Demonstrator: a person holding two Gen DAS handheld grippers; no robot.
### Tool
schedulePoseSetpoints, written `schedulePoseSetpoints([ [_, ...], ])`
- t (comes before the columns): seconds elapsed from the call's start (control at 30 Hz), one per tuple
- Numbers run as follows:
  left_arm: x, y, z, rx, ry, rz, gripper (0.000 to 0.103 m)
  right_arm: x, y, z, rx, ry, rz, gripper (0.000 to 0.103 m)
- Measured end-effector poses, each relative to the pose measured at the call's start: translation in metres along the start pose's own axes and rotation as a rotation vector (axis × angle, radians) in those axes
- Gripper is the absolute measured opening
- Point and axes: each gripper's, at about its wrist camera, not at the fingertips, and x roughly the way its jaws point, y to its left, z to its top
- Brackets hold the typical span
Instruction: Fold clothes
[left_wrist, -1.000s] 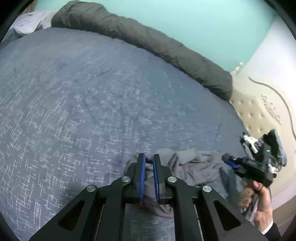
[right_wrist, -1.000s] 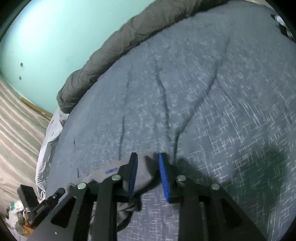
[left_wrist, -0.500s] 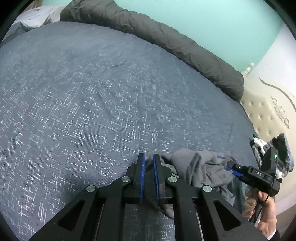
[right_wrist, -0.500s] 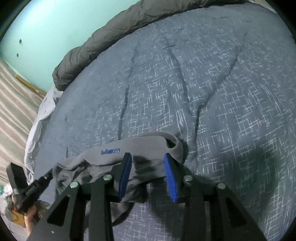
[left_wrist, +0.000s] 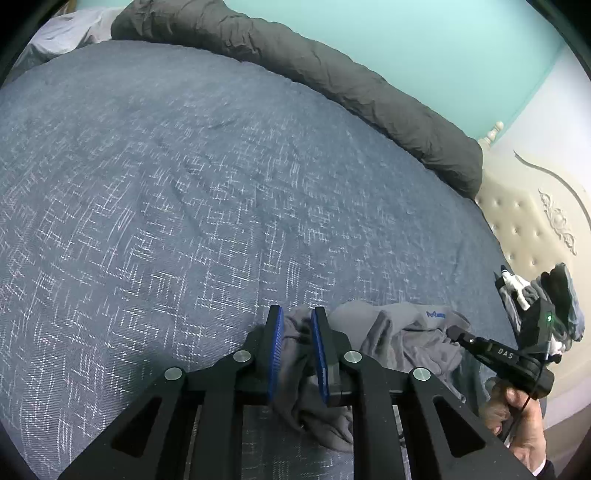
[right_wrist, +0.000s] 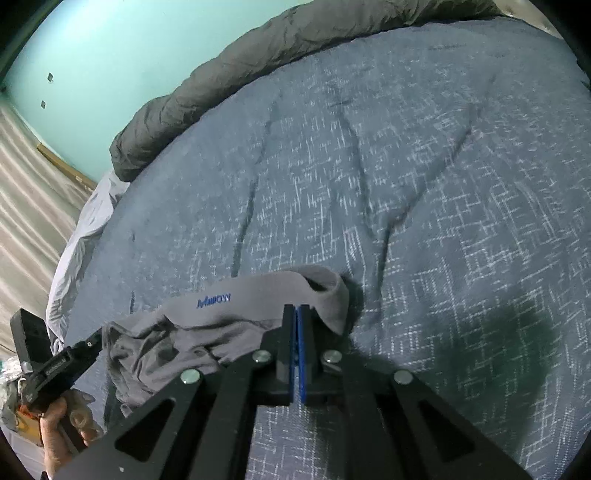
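A crumpled grey garment (left_wrist: 399, 332) with a small blue logo lies on the blue bedspread (left_wrist: 184, 203) near its front edge. My left gripper (left_wrist: 297, 321) has its blue pads close together with a bunched grey fold pinched between them. In the right wrist view the garment (right_wrist: 236, 306) spreads to the left, logo up. My right gripper (right_wrist: 296, 314) is shut tight on the garment's edge near the collar. The right gripper also shows in the left wrist view (left_wrist: 458, 332), at the garment's right side.
A dark grey rolled duvet (left_wrist: 332, 74) lies along the far edge of the bed below a teal wall. A cream tufted headboard (left_wrist: 528, 229) stands at right, with a pile of other clothes (left_wrist: 554, 291) beside it. Wooden floor (right_wrist: 26, 192) lies left of the bed.
My right gripper closed from wide open onto the garment's edge. My left gripper stayed pinched on the fold, its pads now slightly wider apart. The garment has been drawn out a little between both.
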Motion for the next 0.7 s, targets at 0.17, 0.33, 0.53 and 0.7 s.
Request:
schedulePoseSetpoints([
  [0.17,0.001,-0.001,0.000,0.002,-0.006,0.006,0.017,-0.007,-0.001,0.004,0.029,-0.020,-0.041,0.010],
  [0.33,0.002,-0.003,0.000,0.013,-0.007,0.007,0.017,-0.002,0.007,0.004,-0.009,-0.013,-0.083,0.035],
  [0.53,-0.001,-0.004,-0.001,0.022,-0.010,0.011,0.017,0.012,0.010,0.000,-0.060,0.015,-0.133,0.035],
  [0.7,-0.004,-0.003,-0.004,0.037,-0.009,0.018,0.017,0.016,0.014,-0.003,-0.108,0.008,-0.201,0.013],
])
